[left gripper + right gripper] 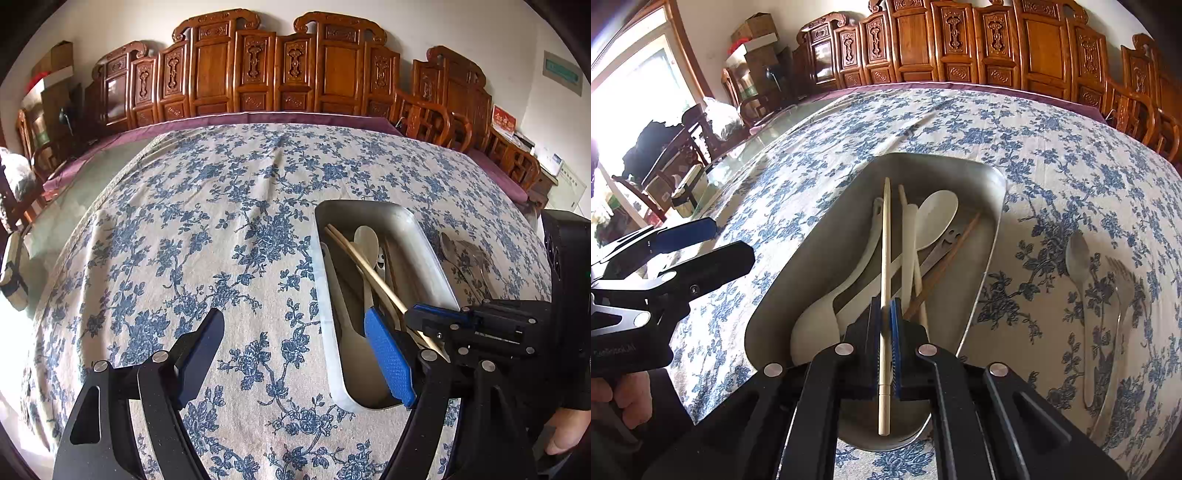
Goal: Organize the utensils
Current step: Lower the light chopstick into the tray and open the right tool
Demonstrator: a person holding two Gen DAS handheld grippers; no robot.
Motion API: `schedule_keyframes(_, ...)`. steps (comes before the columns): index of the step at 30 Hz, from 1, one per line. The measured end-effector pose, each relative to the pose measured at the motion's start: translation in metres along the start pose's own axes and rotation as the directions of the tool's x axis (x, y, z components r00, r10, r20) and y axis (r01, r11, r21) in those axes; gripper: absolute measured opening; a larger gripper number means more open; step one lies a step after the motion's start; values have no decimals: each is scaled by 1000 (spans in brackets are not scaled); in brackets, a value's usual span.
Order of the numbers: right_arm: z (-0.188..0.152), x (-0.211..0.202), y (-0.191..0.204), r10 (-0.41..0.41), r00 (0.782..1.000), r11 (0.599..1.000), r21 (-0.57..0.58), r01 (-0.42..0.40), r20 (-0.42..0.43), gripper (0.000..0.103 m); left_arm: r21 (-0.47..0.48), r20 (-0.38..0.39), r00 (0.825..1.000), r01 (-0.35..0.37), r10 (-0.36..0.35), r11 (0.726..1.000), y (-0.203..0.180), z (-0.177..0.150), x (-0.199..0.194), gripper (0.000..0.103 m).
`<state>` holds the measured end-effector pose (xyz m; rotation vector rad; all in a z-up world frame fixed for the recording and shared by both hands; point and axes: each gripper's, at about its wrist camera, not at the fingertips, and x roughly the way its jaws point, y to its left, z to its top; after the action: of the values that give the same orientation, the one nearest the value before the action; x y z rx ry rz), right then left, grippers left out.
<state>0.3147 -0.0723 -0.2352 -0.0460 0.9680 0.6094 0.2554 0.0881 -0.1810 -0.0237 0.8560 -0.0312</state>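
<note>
I am holding the right gripper (pixel 885 321) over the near end of the grey rectangular metal tray (pixel 783 280), its blue-padded fingers (pixel 896 314) clenched on a pale bamboo chopstick (pixel 885 236). The chopstick is running lengthwise over the tray, its tip pointing toward the far end and its butt sticking out behind the pads. Under it in the tray I am seeing a white plastic rice paddle (pixel 820 317) at the left, a white plastic spoon (pixel 936 218) with its bowl toward the far end, a second pale chopstick (pixel 918 273), a brown wooden chopstick (pixel 945 258) lying at an angle, and a flat metal utensil (pixel 942 247) I cannot identify. The tray is sitting on the bench, which is covered by a cream cloth with blue flower print (pixel 1052 147). To the right of the tray, apart from it, a clear plastic spoon (pixel 1078 258) and a clear plastic fork (pixel 1121 280) are lying side by side on the cloth. My left gripper (pixel 295 332) is hovering above the cloth just left of the tray (pixel 325 295), fingers released and wide apart, nothing between them; its right blue pad (pixel 388 358) is overlapping the tray's near end in the left wrist view. Carved wooden chairs (pixel 258 70) are lining the far wall.
</note>
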Motion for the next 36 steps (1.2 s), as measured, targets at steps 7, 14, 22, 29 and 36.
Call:
schedule_keyframes(7, -2, -4, 6, 25, 1000, 1000, -7, -25, 14, 7, 4, -3, 1000, -4, 4, 1000, -1, -1, 1, 75)
schedule_keyframes(14, -1, -25, 5, 7, 998, 999, -41, -4, 70, 7, 10, -6, 1000, -1, 1, 1000, -3, -1, 2, 75)
schedule_keyframes(22, -24, -86, -46, -114, 980, 993, -7, 117, 164, 18, 37, 10, 999, 30, -30, 999, -16, -3, 0, 87)
schedule_keyframes(29, -60, -113, -109, -289, 949, 957, 42, 286, 123, 25, 66, 16, 997, 73, -74, 995, -38, -6, -5, 89)
schedule_keyframes(36, -86, -93, -131, -293, 956, 953, 93, 290, 26, 27, 110, 11, 993, 119, -120, 987, -65, -12, -6, 89)
